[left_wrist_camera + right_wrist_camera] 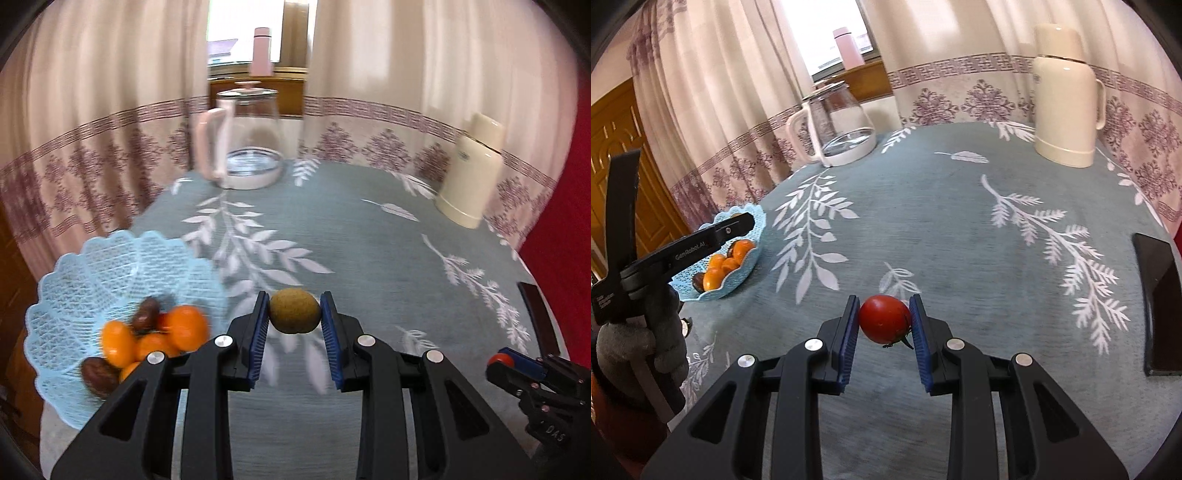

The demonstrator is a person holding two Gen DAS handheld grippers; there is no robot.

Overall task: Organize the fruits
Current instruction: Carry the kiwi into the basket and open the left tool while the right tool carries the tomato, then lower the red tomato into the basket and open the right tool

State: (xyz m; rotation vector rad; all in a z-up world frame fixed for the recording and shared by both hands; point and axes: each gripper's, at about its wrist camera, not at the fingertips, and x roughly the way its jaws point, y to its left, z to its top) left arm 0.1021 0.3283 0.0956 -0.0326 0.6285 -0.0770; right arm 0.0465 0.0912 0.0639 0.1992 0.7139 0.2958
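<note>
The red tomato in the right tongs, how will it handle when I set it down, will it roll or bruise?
The tomato looks round and smooth, so it will probably roll on the flat tablecloth. Its thin skin likely bruises under a hard squeeze from the right tongs.

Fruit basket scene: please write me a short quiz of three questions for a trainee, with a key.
1. True or false: the left gripper holds a red tomato.
2. Which fruit is between the right gripper's fingers? A banana; B red tomato; C grape.
3. Fill in: the oranges lie in the light blue ____.

Key: 1 false, it holds a brown-green round fruit. 2 B. 3 basket.
</note>
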